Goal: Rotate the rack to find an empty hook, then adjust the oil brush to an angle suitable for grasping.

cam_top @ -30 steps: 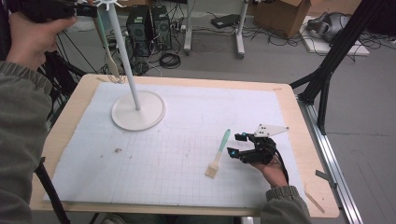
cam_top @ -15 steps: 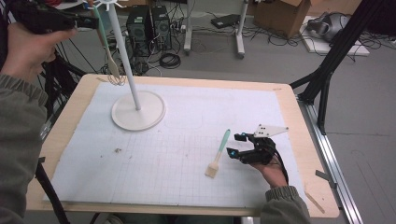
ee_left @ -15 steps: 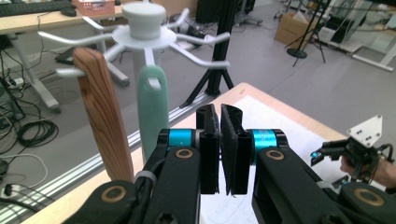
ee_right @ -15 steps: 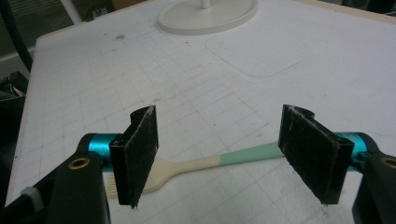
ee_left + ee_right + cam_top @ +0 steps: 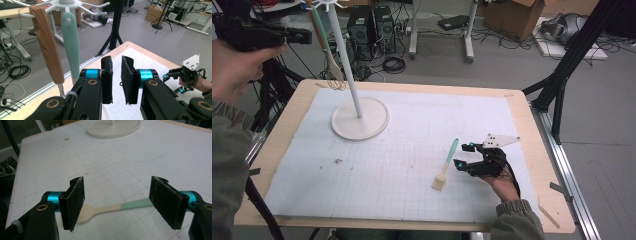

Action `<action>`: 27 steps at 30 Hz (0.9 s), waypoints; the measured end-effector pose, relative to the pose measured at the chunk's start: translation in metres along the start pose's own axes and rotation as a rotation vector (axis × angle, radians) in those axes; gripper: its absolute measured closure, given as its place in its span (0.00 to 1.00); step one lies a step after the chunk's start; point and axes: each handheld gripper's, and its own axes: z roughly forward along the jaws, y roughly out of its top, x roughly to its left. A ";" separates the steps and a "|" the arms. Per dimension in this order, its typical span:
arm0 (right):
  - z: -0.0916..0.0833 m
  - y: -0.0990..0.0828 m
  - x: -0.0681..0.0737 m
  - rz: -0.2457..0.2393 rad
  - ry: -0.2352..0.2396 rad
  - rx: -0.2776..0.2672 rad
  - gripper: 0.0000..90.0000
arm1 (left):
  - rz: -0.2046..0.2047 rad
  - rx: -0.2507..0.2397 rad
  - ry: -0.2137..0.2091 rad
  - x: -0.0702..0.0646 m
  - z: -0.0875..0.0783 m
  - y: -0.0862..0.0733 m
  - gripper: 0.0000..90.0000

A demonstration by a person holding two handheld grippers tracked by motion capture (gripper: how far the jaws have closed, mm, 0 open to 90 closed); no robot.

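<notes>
L gripper is up by the rack, jaws just been opening, narrow gap w/ nothing between, beside the hung utensils, while R gripper sits wide open, empty, over the brush on the mat, so best drop straight & pinch mid-handle.

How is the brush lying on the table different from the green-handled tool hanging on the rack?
The brush lies flat on the white mat; the green-handled tool hangs upright from the white rack. The brush handle is green at one end and cream toward the bristles; the hanging tool's handle is green wherever visible. Both share that pale green.
</notes>
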 end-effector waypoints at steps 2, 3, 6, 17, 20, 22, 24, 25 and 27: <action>-0.001 0.000 0.000 0.000 -0.004 -0.004 0.31 | 0.003 -0.003 -0.006 -0.002 -0.001 -0.002 0.86; -0.001 0.000 0.000 0.003 -0.003 -0.003 0.31 | 0.005 -0.003 -0.009 -0.002 -0.002 -0.003 0.84; 0.000 0.000 -0.001 0.006 -0.004 -0.003 0.31 | 0.014 0.006 -0.014 -0.005 -0.003 -0.008 0.84; -0.002 -0.001 0.002 0.005 -0.006 -0.009 0.31 | 0.031 0.018 -0.015 -0.018 -0.008 -0.042 0.75; -0.001 0.000 0.003 -0.010 -0.008 -0.009 0.31 | 0.028 0.020 -0.012 -0.020 -0.011 -0.051 0.74; -0.001 0.000 0.005 -0.010 -0.007 -0.008 0.31 | 0.028 0.024 -0.015 -0.021 -0.012 -0.057 0.73; -0.001 0.000 0.006 -0.014 -0.010 -0.008 0.31 | 0.037 0.028 -0.015 -0.023 -0.012 -0.061 0.73; -0.001 0.000 0.006 -0.013 -0.013 -0.010 0.30 | 0.034 0.030 -0.017 -0.024 -0.012 -0.063 0.72; -0.001 0.000 0.006 -0.006 -0.013 -0.009 0.30 | 0.035 0.028 -0.016 -0.025 -0.012 -0.066 0.71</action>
